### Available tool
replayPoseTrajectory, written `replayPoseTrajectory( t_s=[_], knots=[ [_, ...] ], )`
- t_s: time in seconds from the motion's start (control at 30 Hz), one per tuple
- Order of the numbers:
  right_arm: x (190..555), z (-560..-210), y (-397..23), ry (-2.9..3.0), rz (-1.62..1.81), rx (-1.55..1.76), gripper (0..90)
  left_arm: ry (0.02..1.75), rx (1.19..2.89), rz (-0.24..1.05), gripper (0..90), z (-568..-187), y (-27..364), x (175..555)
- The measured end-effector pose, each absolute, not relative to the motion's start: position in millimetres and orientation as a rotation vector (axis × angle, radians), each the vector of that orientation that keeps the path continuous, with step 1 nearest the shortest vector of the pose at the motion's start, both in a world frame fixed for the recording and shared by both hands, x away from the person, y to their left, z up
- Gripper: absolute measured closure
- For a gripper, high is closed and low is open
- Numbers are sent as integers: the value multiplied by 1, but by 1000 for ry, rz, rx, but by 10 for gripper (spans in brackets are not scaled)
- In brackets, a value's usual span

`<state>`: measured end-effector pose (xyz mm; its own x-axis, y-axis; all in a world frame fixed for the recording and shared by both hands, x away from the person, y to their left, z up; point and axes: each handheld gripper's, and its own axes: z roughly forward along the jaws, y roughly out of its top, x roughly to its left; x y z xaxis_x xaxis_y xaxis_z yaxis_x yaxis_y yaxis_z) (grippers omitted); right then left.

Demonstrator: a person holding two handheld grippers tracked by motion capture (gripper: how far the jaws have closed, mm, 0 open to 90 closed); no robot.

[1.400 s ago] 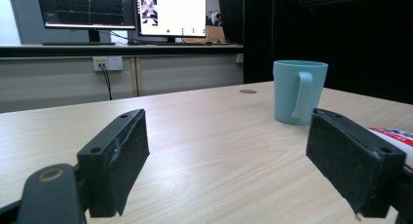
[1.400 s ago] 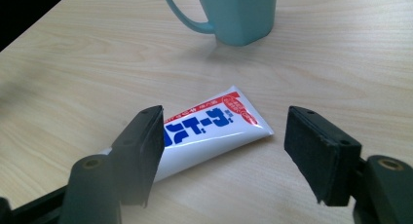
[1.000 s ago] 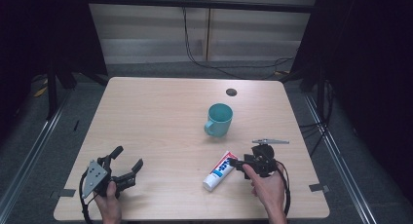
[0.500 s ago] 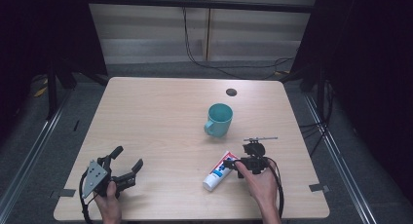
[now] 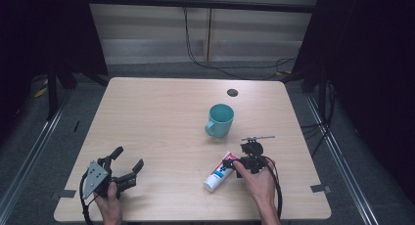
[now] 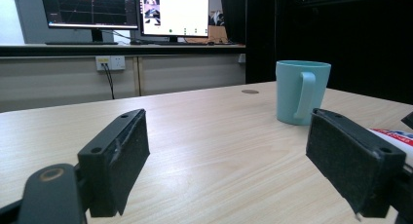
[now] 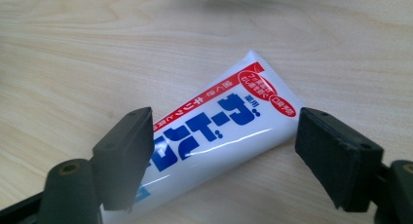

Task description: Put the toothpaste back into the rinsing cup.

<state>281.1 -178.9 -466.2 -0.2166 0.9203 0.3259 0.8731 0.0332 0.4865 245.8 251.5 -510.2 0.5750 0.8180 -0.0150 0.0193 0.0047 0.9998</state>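
Lower left of the high view: the left gripper (image 5: 128, 161) rests on the table (image 5: 156, 112), jaws wide with nothing between them. At centre stands the mug (image 5: 219, 120). Lower right of centre lies the tube (image 5: 219, 173); the right gripper (image 5: 230, 164) is at its flat end, jaws just opened, straddling it without pressing.

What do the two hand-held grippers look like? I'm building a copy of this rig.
Both are black. The left hand-held gripper carries a grey three-cornered plate on top; its two jaws are flat rectangular blocks with dark textured pads and small screw holes. The right hand-held gripper has matching jaws, a round black part with a thin rod above, and a black cable trailing back. The forearms are bare.
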Motion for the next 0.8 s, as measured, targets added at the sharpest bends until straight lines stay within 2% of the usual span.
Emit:
replayPoseTrajectory(
  t_s=[0.6,0.77,0.8],
  knots=[
    [296,-475,-159,2254,831,1906,147,760,1443,727,156,-510,252,246],
    [300,-479,-150,2301,785,1876,157,757,1445,727,156,-510,252,246],
    [300,-480,-149,2305,805,1859,226,765,1436,724,156,-510,254,246]
  ],
)
